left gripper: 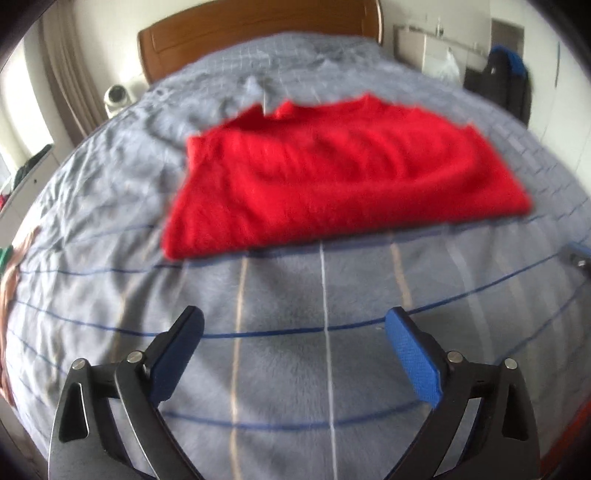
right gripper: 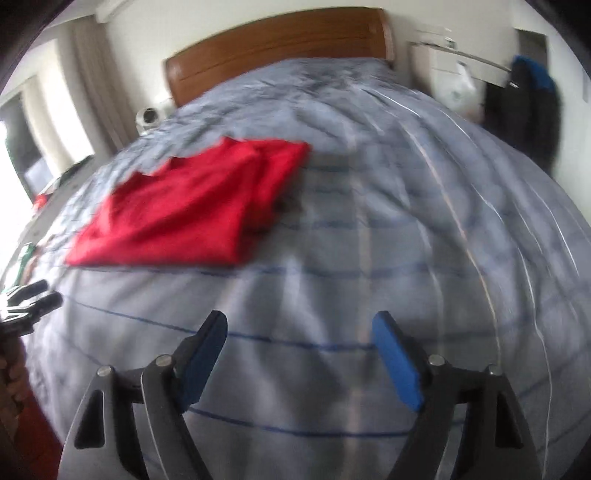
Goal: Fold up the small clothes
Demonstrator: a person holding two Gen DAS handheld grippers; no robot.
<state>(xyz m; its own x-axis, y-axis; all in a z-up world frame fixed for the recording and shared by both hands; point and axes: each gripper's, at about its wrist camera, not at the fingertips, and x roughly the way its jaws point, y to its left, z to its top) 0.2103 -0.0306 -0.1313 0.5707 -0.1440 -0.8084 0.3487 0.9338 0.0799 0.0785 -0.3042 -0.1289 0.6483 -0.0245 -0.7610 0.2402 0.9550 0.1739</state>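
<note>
A red garment (left gripper: 332, 173) lies folded flat on the grey checked bedspread (left gripper: 280, 362), ahead of my left gripper (left gripper: 293, 319). The left gripper is open and empty, hovering over the bedspread short of the garment's near edge. In the right wrist view the same red garment (right gripper: 192, 206) lies ahead and to the left, its folded layers showing at its right side. My right gripper (right gripper: 299, 325) is open and empty above bare bedspread (right gripper: 369, 258). The left gripper's tip (right gripper: 33, 295) shows at the left edge of the right wrist view.
A wooden headboard (left gripper: 258, 33) stands at the far end of the bed. A white round device (left gripper: 116, 96) sits beside the bed at far left. Dark and blue clothing (left gripper: 506, 81) hangs at far right. Curtains (left gripper: 70, 77) hang at left.
</note>
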